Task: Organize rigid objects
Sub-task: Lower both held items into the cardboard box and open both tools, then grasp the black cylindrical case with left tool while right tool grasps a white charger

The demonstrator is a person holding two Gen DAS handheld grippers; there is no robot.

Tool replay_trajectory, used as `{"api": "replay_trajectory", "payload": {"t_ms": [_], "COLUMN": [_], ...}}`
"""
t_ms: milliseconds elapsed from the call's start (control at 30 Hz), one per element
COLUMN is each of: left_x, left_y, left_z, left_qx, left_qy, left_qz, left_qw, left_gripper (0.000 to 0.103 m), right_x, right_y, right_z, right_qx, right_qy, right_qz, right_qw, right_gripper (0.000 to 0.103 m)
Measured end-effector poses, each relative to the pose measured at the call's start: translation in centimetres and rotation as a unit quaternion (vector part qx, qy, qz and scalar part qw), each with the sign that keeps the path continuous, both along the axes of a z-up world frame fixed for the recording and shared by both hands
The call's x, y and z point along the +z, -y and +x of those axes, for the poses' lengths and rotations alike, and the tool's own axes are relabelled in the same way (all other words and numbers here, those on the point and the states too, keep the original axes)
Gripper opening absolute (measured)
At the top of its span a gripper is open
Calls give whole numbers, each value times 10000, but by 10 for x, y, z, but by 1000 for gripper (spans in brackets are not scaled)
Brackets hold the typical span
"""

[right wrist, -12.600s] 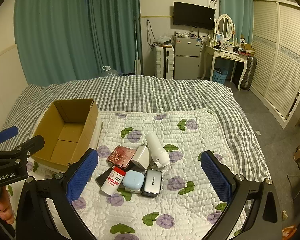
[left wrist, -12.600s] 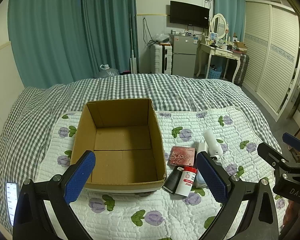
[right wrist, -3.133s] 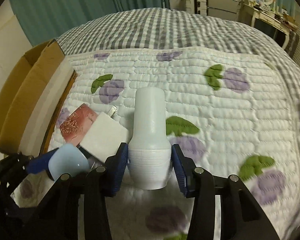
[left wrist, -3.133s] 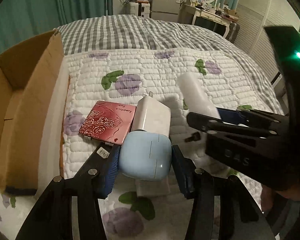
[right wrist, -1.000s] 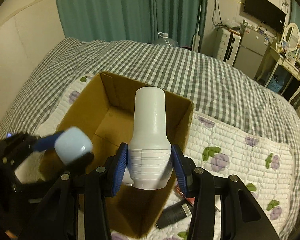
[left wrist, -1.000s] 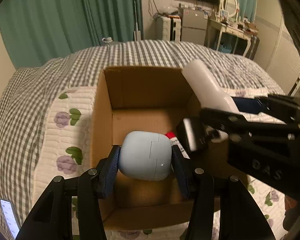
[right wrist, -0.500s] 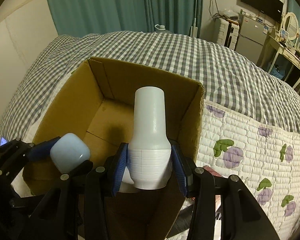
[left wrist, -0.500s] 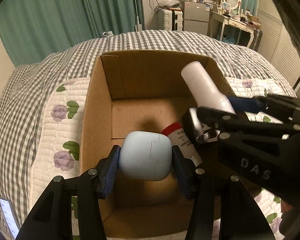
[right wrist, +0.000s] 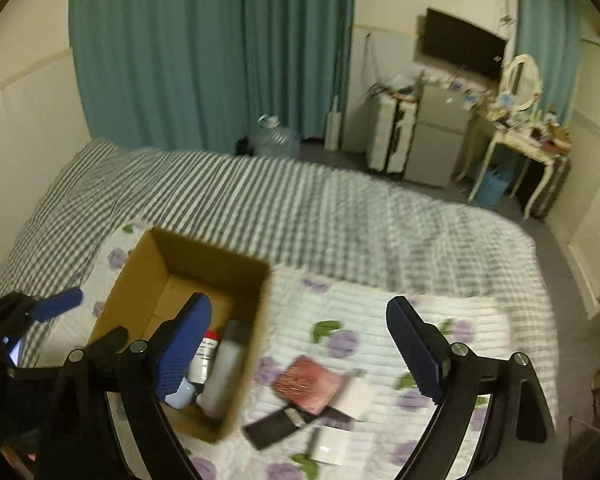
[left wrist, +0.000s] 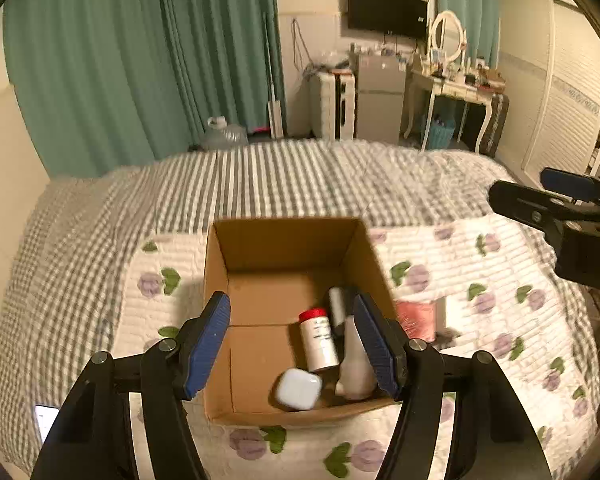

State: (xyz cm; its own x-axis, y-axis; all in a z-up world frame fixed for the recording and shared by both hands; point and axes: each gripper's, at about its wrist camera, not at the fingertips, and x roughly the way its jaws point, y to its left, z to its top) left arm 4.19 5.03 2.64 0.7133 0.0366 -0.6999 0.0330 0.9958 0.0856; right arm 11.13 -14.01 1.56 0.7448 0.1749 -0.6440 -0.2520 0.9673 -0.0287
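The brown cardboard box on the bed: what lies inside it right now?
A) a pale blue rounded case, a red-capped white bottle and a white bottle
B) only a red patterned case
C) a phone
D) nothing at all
A: the brown cardboard box holds the pale blue rounded case, the red-capped white bottle and the white bottle.

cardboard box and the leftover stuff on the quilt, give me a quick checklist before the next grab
1. Left gripper empty, jaws apart: ok.
2. Right gripper empty, jaws apart: ok.
3. Dropped items inside the brown cardboard box: ok. The pale blue rounded case, the white tapered bottle and the red-capped white bottle all lie on its floor.
4. Items left on the floral quilt: not ok. The red patterned flat box, the white square charger and the black flat bar are outside the box.
5. Exact edges of those leftovers for a grasp: cannot tell, both views are motion-blurred.
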Motion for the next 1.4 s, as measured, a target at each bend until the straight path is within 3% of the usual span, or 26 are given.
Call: {"api": "replay_trajectory", "payload": {"t_ms": [233, 467, 800, 1100, 1267, 1367, 1400], "left_x": [28, 11, -61, -136, -164, -174, -177], "left_y": [36, 75, 113, 112, 102, 101, 100], "left_z": [-33, -58, -58, -53, -46, -44, -43], "left_qx": [-133, -207, -223, -160, -58, -80, -76], "left_qy": [211, 100, -382, -843, -1074, -1124, -1139], "left_qz": [-139, -328, -230, -48, -100, 2, -7], "left_qw": [9996, 9992, 9988, 9963, 9941, 9936, 9935], "left_gripper": [67, 67, 67, 67, 67, 67, 67], "right_x": [37, 22, -61, -148, -198, -220, -225], "right_y": [44, 86, 124, 108, 85, 74, 71], "right_z": [-62, -94, -92, -73, -53, -37, -33], "right_qx": [-71, -226, -272, -138, -22, 65, 78], "right_qy": [370, 322, -374, -1109, -1616, -1881, -1913], "right_qz": [-1, -4, 109, 354, 433, 459, 451], "right_qw": [9993, 9992, 9989, 9931, 9859, 9811, 9805], "right_gripper": [91, 91, 91, 90, 80, 66, 66]}}
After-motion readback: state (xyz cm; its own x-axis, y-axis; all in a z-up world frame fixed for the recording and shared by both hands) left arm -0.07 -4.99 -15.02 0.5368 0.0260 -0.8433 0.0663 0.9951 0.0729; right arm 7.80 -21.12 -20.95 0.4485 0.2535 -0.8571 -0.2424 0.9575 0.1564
